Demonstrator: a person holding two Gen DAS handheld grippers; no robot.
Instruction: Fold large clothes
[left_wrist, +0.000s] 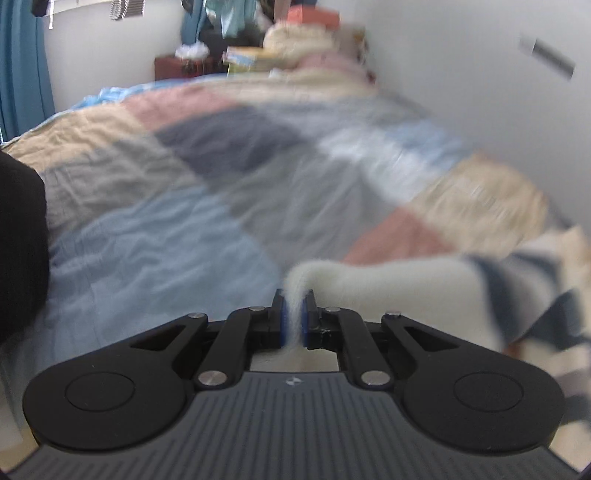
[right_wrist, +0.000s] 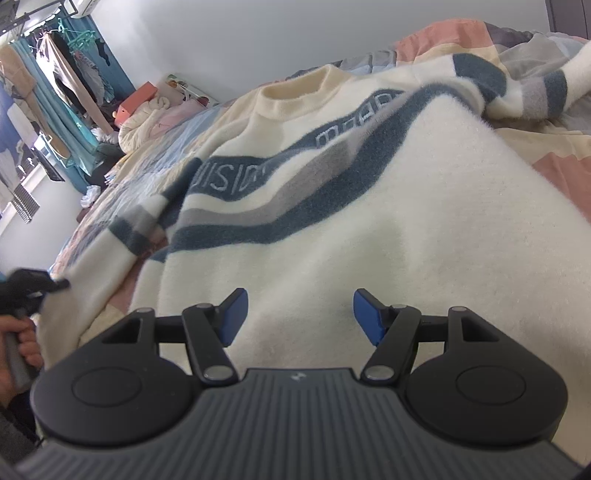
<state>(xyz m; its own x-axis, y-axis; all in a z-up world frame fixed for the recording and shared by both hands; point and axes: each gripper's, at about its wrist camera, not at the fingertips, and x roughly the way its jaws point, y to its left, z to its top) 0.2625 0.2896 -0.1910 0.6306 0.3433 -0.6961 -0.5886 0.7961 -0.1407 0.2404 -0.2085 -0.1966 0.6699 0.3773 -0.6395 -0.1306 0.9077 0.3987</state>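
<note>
Two grippers work one sweater (right_wrist: 332, 206); the left gripper (left_wrist: 294, 317) is clamped on its sleeve cuff, probably to fold it inward; the right gripper (right_wrist: 300, 314) hangs open above the sweater's body, which lies flat on the bed (left_wrist: 166, 184).

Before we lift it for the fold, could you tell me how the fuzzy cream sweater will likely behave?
Probably floppy: the sweater drapes in soft folds, and its cuff bunches between the left claw pads. Likely grippy, given the fuzzy nap. It may sag heavily.
</note>
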